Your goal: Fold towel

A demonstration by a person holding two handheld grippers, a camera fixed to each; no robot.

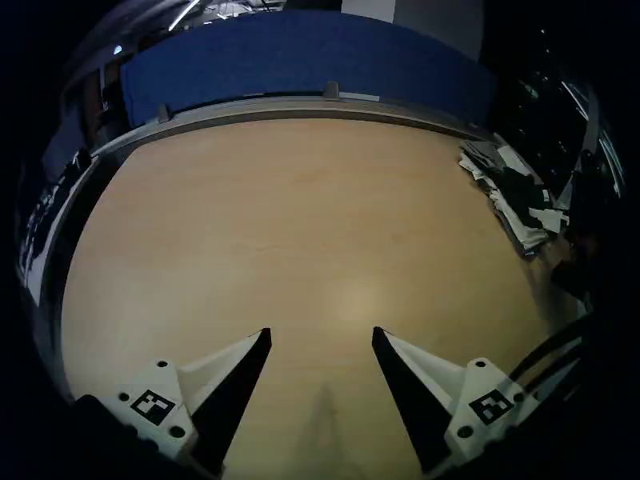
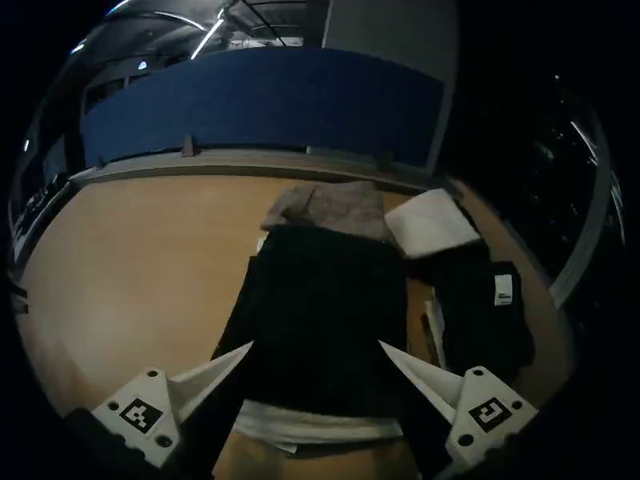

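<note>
Spread white fingers of the right gripper [image 2: 316, 344] hovered over a black folded towel [image 2: 328, 312] lying on the light wooden tabletop [image 2: 136, 264]. Fingers of the left gripper [image 1: 320, 336], equally spread, hung above the tabletop, with piled towels [image 1: 516, 200] far to their right.

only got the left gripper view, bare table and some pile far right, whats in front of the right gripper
observer: A dark towel lies flat straight ahead of the open right gripper.
operator: anything under it
observer: Yes, a white layer sticks out beneath its near edge.
operator: and behind it
observer: A grey folded towel sits at its far end.
</note>
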